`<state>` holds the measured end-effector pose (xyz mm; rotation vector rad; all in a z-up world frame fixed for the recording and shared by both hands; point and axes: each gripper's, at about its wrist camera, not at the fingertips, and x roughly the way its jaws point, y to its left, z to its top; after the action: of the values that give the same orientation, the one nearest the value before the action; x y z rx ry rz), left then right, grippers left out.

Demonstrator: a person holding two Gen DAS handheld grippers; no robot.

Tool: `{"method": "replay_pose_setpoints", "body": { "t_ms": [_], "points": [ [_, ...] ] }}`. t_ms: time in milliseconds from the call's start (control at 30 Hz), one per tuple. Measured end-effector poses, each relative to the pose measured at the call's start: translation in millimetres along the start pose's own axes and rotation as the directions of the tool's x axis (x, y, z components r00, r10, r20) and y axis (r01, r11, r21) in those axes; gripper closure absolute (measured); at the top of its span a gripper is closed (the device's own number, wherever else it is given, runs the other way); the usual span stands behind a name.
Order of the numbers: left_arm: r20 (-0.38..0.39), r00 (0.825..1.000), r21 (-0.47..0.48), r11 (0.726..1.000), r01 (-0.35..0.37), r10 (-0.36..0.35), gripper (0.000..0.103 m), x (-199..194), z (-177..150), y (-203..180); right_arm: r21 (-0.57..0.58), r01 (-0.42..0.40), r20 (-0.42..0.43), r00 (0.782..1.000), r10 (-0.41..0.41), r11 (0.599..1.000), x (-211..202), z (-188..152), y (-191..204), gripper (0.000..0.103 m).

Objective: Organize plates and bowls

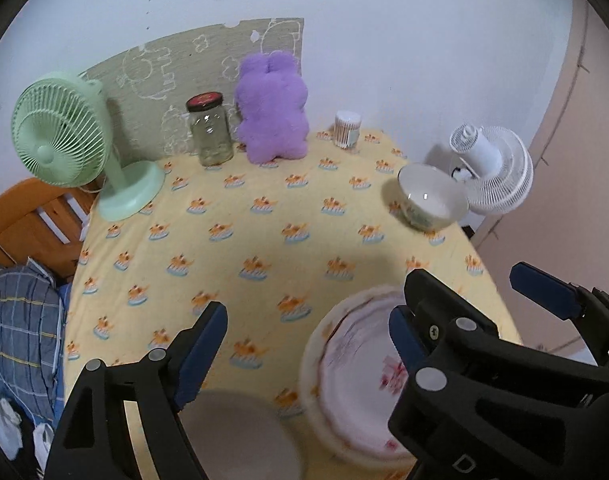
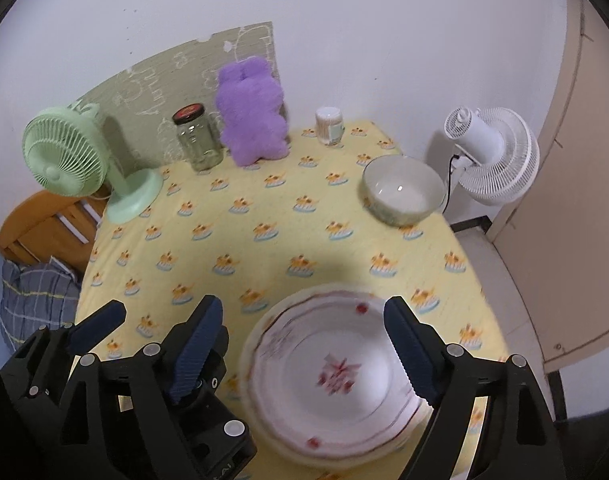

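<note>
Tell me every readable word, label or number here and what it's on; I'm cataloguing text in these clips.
Jar lid: red print, too blurred to read.
Swab tub: pale label, too small to read.
Left gripper: raised letters on its body, partly cut off, not readable.
Right gripper: "D" on its body, the rest cut off.
Plate: flower pattern only, no text.

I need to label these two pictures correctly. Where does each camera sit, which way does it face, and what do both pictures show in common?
Left wrist view: sits on the left gripper, looks forward and down over the yellow patterned tablecloth; its open jaws show, with the right gripper beside them.
Right wrist view: sits on the right gripper, looks down at the white flowered plate; its open jaws show, with the left gripper beside them.
Shared: plate, white ceramic bowl, green desk fan, purple plush toy.
</note>
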<state>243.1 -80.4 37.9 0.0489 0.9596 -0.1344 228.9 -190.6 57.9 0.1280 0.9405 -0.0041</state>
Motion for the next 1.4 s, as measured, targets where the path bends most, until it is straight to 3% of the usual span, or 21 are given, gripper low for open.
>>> {"method": "replay_pose_setpoints", "body": {
  "t_ms": [233,533,867,967,1200,1267,1400],
  "points": [
    [0.019,0.998,-0.008,0.998,-0.059,0.059,0.018,40,41,-49,-0.019,-0.025,0.016,1.000,0.026,0.999,35,42,-58,0.018],
    [0.025,0.995,-0.039,0.995,-0.096,0.097,0.019,102,90,-103,-0.007,0.004,0.027,1.000,-0.004,1.000,87,91,-127,0.018],
    [-0.009,0.991,-0.073,0.988,-0.135,0.134,0.022,166,114,-137,0.015,0.016,0.015,1.000,-0.016,1.000,150,121,-176,0.019],
    [-0.042,0.992,-0.098,0.988,-0.120,0.116,0.029,185,116,-138,0.042,0.008,0.019,1.000,-0.009,0.999,164,124,-185,0.034],
    [-0.096,0.989,-0.086,0.989,-0.124,0.115,0.057,213,116,-140,0.076,-0.005,-0.047,0.999,0.009,0.997,199,125,-195,0.048],
    [-0.114,0.989,-0.091,0.990,-0.106,0.096,0.059,220,115,-140,0.085,-0.022,-0.064,0.998,0.027,0.996,206,124,-195,0.057],
    [-0.130,0.987,-0.075,0.992,-0.103,0.093,0.072,228,115,-141,0.075,-0.018,-0.084,0.996,0.024,0.997,216,122,-195,0.064]
  ]
}}
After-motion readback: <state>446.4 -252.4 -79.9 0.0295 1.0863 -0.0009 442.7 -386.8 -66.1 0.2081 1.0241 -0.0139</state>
